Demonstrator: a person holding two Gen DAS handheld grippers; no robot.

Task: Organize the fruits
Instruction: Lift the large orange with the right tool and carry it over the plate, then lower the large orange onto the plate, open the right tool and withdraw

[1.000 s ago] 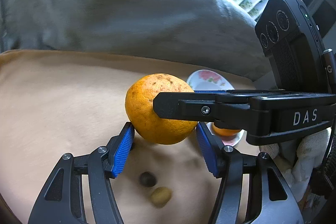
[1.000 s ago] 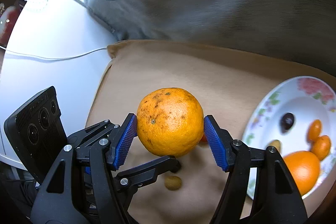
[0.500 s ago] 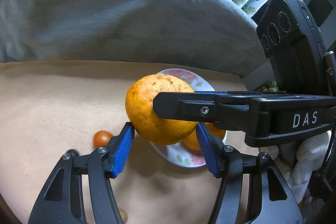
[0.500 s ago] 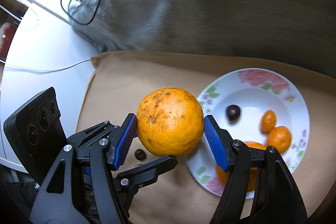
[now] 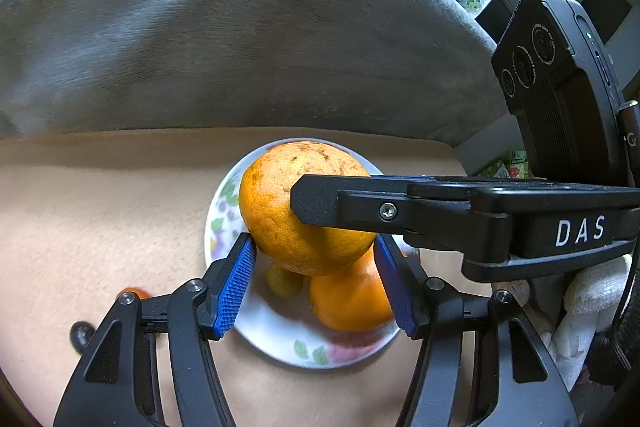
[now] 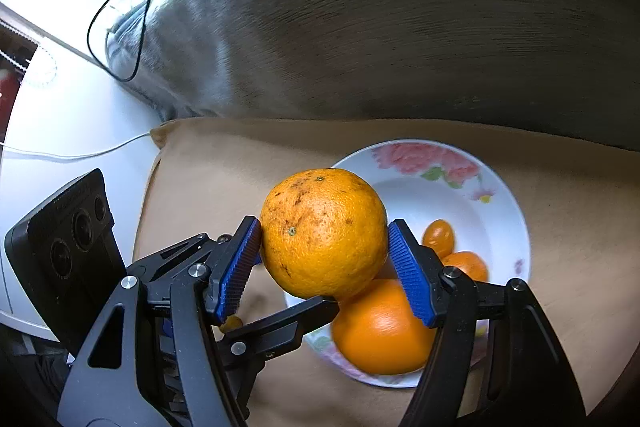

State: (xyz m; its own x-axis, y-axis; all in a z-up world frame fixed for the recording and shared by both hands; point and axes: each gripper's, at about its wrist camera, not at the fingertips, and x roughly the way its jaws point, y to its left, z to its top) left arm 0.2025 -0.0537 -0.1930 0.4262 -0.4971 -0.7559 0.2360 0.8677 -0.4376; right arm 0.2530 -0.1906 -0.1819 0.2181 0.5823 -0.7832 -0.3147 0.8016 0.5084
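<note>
A speckled orange (image 6: 324, 233) is held above the flowered white plate (image 6: 424, 163). My right gripper (image 6: 324, 267) is shut on the orange, blue pads on both sides. In the left wrist view the orange (image 5: 276, 211) is also between the pads of my left gripper (image 5: 314, 283), touching the left pad (image 5: 236, 283); the right gripper's finger crosses in front. The plate (image 5: 256, 331) holds a second orange (image 6: 380, 331), two small orange fruits (image 6: 440, 237) and a yellowish fruit (image 5: 282, 281).
A small red fruit (image 5: 134, 293) and a dark fruit (image 5: 80, 335) lie on the tan cloth (image 5: 100, 227) left of the plate. A grey blanket (image 6: 400, 7) rises behind. A white table with cables (image 6: 116, 23) is at left.
Both grippers have carried the orange to the right, from over the bare cloth to above the plate. The loose small fruits on the cloth have slid to the left of view.
</note>
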